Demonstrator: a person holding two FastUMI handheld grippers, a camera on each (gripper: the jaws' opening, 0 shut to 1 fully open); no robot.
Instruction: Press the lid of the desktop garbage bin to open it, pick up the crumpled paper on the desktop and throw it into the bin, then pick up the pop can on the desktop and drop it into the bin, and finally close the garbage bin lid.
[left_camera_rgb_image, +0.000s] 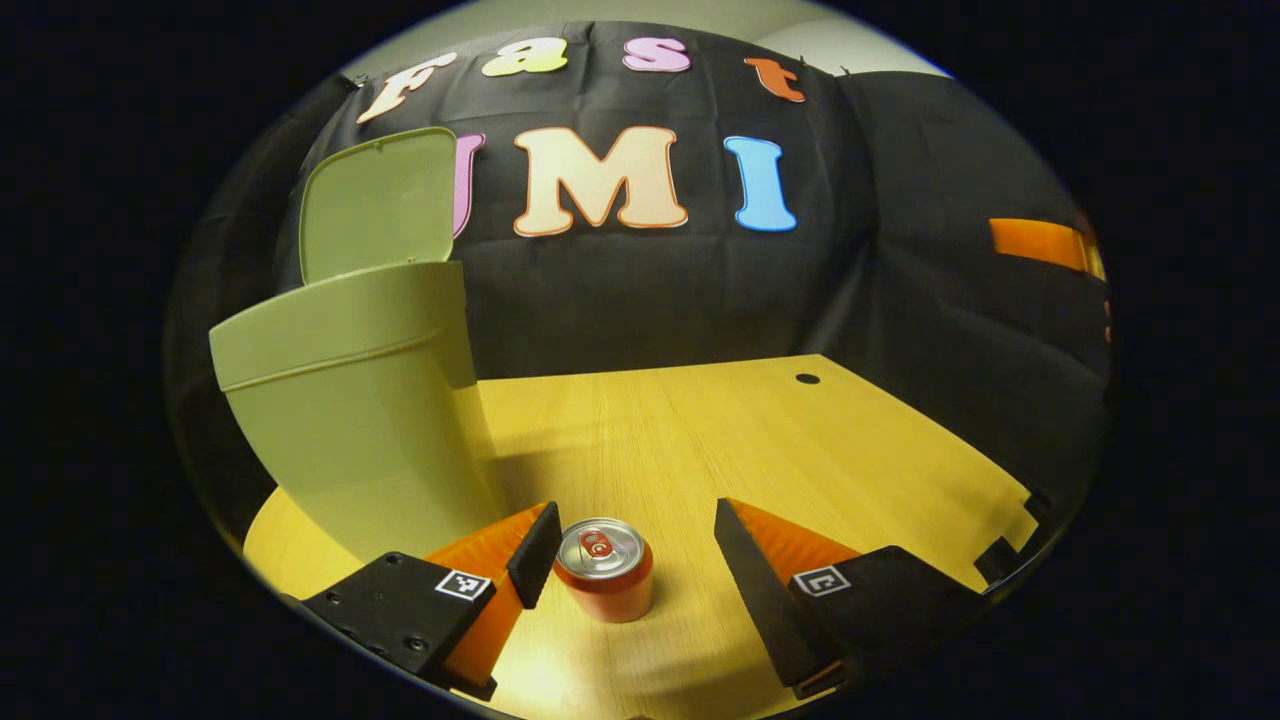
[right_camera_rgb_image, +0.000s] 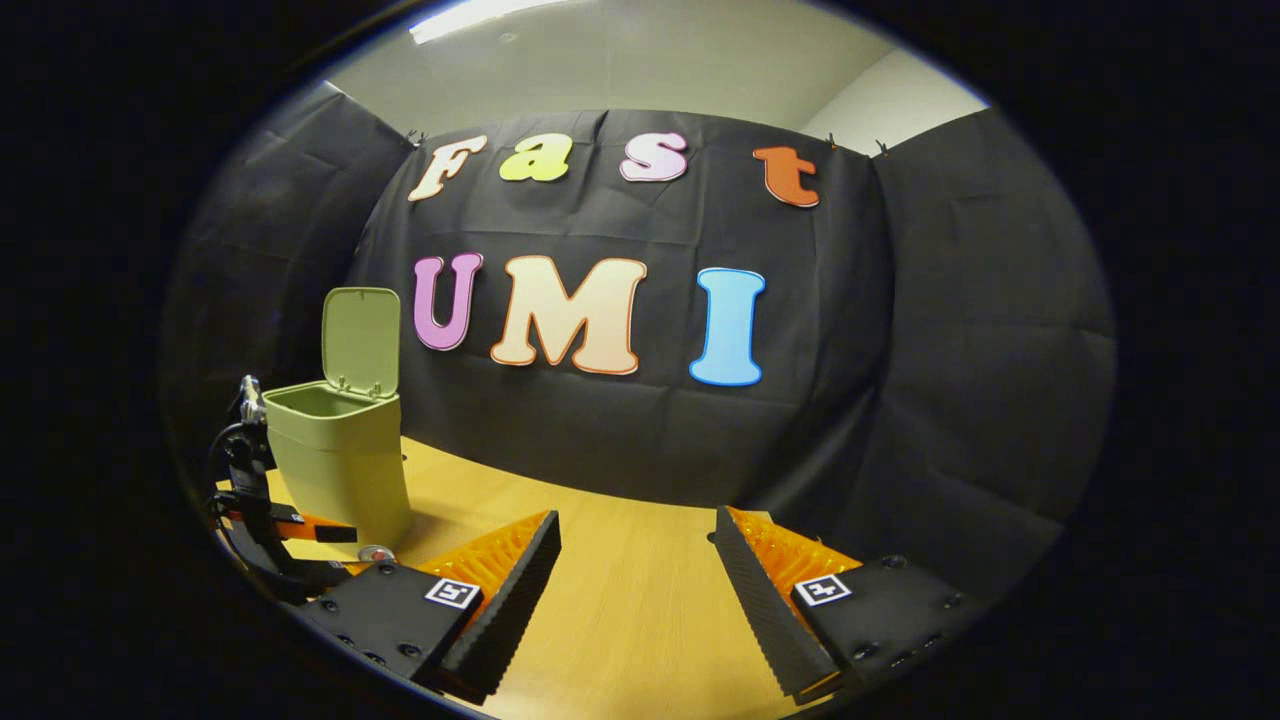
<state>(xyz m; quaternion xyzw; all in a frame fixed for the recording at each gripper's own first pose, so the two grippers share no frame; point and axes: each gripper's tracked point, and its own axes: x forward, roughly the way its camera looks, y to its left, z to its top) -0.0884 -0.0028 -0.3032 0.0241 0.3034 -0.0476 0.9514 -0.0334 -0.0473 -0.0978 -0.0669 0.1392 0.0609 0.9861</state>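
We see the pop can standing upright on the tabletop, a short red cylinder with a shiny silver top and a red pull tab. It sits between the spread fingers of the left claw, much nearer the left-hand finger; whether that finger touches it we cannot tell, and the other stands clear, so the left claw is released and grips nothing. The finger faces look ribbed and matte.

Just beyond and to the left stands the garbage bin, smooth pale-green plastic, tapering toward its base, with a thick rim. Its lid is raised upright on the hinge at the back, a flat rounded panel. The tabletop is light wood-grain laminate with a small dark round hole near its far edge.

In the right gripper view we see the right claw released too, its fingers wide apart over bare tabletop, well apart from the bin. From there the bin's mouth is open.
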